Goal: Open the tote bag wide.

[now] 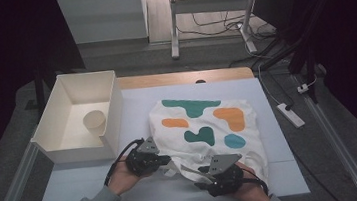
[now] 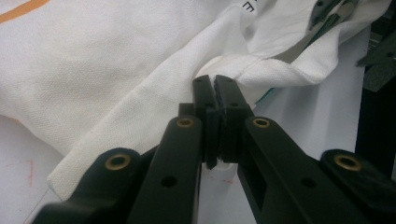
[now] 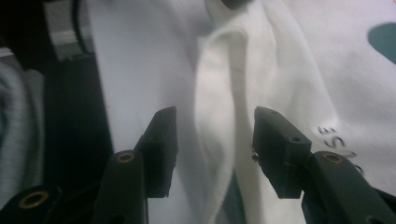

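At the near edge of the bench [image 1: 75, 191], both hands come in low with forearms almost flat. The left gripper [image 1: 165, 160] points toward the bench's right side, its jaws clamped together on a fold at the near left hem of the white T-shirt [image 1: 204, 128]. The right gripper [image 1: 196, 173] points left toward it, jaws apart and straddling a raised ridge of the same hem without pressing it. The shirt lies spread over the right half. Farther off, at the far left corner, sits a white box [image 1: 112, 107] holding a paper cup [image 1: 94, 120].
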Demonstrator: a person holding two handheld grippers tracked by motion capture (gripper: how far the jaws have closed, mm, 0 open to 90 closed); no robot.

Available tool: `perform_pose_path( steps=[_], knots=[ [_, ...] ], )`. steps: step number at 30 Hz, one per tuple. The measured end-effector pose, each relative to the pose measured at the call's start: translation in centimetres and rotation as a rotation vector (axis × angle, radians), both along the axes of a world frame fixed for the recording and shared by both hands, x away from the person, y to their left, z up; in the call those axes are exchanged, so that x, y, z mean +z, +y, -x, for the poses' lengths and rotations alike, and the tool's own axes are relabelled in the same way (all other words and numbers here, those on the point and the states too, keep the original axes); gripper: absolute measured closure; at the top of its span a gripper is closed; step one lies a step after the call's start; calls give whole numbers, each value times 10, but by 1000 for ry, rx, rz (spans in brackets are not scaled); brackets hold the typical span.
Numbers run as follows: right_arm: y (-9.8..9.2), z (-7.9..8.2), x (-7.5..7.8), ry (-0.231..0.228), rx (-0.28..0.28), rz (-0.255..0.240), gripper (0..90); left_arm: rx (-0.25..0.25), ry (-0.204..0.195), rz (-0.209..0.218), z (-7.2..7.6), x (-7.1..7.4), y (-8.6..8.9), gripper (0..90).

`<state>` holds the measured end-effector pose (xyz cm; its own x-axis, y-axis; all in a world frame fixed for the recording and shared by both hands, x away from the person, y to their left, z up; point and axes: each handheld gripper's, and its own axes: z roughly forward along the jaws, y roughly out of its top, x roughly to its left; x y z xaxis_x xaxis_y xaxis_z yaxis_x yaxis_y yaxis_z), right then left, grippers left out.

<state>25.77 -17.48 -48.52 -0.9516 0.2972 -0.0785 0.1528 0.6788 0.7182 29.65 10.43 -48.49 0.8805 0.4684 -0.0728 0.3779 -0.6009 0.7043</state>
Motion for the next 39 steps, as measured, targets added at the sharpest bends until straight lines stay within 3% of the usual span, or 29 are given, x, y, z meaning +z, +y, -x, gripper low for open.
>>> perform_pose_path(
  steps=[7, 13, 16, 20, 22, 26, 29, 35, 39],
  knots=[
    [0, -3, -5, 13, -29, 29, 538, -1, 7, -4, -1, -1, -1, 875],
    [4, 3, -2, -3, 6, 27, 584, 1, 7, -5, -1, -1, -1, 875],
    [8, 7, -3, -17, 19, 63, 604, 3, 10, -1, -1, -2, -1, 875],
    [8, 4, -9, -20, 7, 106, 700, 0, 10, -4, -2, -1, 0, 875],
    [7, 2, -10, -14, -4, 116, 784, -1, 9, -4, -2, -2, -1, 875],
    [6, 2, -8, -10, -5, 121, 849, -2, 12, -7, -2, -2, 0, 875],
    [4, 6, 2, -47, 6, 94, 863, 2, 14, -2, -2, -2, 0, 875],
    [-10, 4, 24, -143, -70, 11, 869, -7, 20, -1, -2, -3, -1, 872],
    [-12, 0, 33, -207, -96, 3, 869, -9, 15, 7, -2, -1, -2, 871]
  ],
)
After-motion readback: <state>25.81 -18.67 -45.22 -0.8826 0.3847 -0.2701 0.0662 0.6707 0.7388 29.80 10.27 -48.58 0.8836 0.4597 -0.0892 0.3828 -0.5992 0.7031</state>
